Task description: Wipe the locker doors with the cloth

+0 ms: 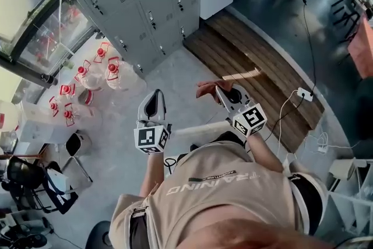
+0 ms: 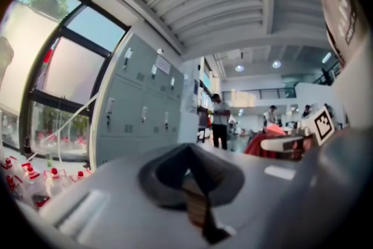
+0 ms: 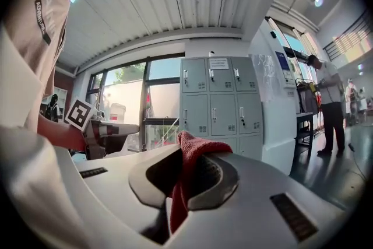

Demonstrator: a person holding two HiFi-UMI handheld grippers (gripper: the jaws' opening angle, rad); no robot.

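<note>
Right now we are holding two hand-held grippers in front of the body, and only one of them matters for the wipe. The right hand-held gripper [image 3: 187,155] is clamping the single red cloth [image 3: 196,152] between its jaws. The cloth's long axis is running straight down through the gap, with a small fold standing up above the pads. The left hand-held gripper [image 2: 187,154] is carrying nothing, and its jaws are sitting closed together.

In the head view the one bank of lockers [image 1: 137,0] is lying at about 11 o'clock from the right hand-held gripper [image 1: 224,92] and well apart from it. The cloth [image 1: 208,89] is pointing roughly toward the lockers. The left hand-held gripper [image 1: 155,101] is sitting slightly nearer the doors, but we are judging the right arm to be the one for the reach, since it is carrying the cloth.

In the right gripper view we are counting three columns of doors on the lockers [image 3: 218,103] and at least three rows. The lower doors are hiding behind the hand-held gripper's body.
</note>
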